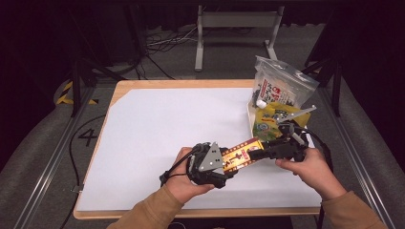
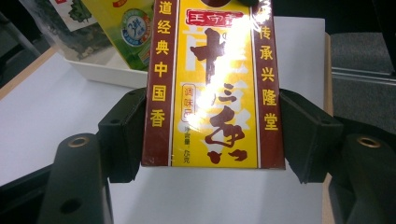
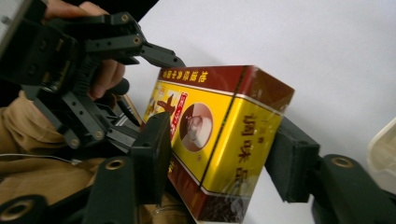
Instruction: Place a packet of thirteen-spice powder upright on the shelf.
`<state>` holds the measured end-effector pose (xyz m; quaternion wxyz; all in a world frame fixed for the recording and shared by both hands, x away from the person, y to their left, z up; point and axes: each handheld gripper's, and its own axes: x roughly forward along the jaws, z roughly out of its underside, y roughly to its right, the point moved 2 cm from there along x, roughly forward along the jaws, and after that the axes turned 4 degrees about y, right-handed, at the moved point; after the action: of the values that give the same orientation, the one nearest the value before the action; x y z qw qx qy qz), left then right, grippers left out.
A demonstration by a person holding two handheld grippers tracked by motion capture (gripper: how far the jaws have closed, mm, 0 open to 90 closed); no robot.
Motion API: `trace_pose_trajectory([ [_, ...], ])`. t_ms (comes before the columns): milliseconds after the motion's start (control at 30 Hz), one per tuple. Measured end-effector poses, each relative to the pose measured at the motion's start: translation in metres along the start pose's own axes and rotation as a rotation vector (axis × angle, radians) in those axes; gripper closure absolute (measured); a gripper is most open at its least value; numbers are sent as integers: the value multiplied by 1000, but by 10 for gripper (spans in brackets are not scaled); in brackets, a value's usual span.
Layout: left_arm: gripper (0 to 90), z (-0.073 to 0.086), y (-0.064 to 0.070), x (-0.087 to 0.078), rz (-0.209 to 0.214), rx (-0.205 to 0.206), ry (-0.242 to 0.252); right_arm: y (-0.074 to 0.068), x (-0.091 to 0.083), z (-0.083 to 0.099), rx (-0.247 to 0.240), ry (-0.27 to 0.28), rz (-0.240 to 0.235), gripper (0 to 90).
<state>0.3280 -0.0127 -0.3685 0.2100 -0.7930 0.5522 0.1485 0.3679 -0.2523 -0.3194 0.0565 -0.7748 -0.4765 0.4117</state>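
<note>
I held the yellow-and-maroon seasoning box [image 1: 242,155] between both tools, lifted just off the white tabletop [image 1: 157,129] and lying near the white tray [image 1: 250,114], on its near-left side. My left gripper [image 1: 224,164] had its jaws closed on the two long sides of the box at the end farther from the tray; in the left gripper view the black pads pressed flat against the maroon borders of the seasoning box [image 2: 212,84], with the printed face turned up toward the camera. My right gripper [image 1: 260,151] had its jaws clamped across the end nearer the tray, and in the right gripper view the seasoning box [image 3: 219,135] sat tilted between the pads, with the left gripper [image 3: 154,51] at its far end. The tray already carried a clear bag of dark dried goods [image 1: 282,86] standing upright and a yellow-green pouch [image 1: 272,119] leaning in front of it. I judged the work to be about midway: the box was picked up and shared between two grips, but it was not yet in the tray with the other packets. What was left, as I read it, was for one grip to let go and the other to carry the box across to the tray and set it down there.
</note>
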Motion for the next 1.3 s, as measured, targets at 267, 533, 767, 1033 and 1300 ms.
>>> trace_pose_trajectory([
  [267, 322, 2, 3, 4, 2, 14, -21, 0, -5, -3, 45, -11, -42, 595],
  [533, 311, 2, 3, 7, -4, 25, -32, -6, -6, -6, 41, -19, -34, 633],
  [767, 289, 3, 2, 8, 12, 5, -34, -14, -7, -10, 5, -23, -22, 667],
  [1033, 232, 6, -8, 3, 53, -79, -34, -30, -19, -18, -130, -32, 72, 690],
  [1300, 226, 9, -18, -7, 51, -117, -31, -42, -37, -28, -292, -43, 171, 688],
])
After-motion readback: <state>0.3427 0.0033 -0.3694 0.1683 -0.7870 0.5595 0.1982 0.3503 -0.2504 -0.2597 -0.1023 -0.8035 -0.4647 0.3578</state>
